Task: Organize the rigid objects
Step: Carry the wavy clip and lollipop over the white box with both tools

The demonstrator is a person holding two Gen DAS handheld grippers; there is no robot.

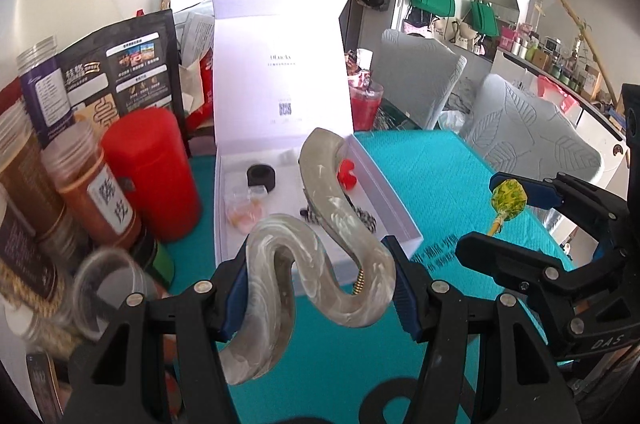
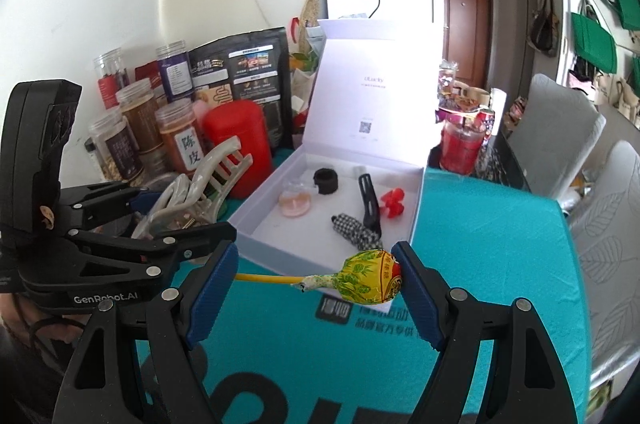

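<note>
The left gripper (image 1: 320,280) sits at the lower middle of its own view, angled downward, its blue pads (image 1: 234,298) pressed against both sides of a wavy marbled hair claw (image 1: 320,240). The right gripper (image 2: 316,284) sits low in its own view, jaws wide, clamping a lollipop (image 2: 368,282) lengthwise, stick end at one pad and wrapped head against the other.
</note>
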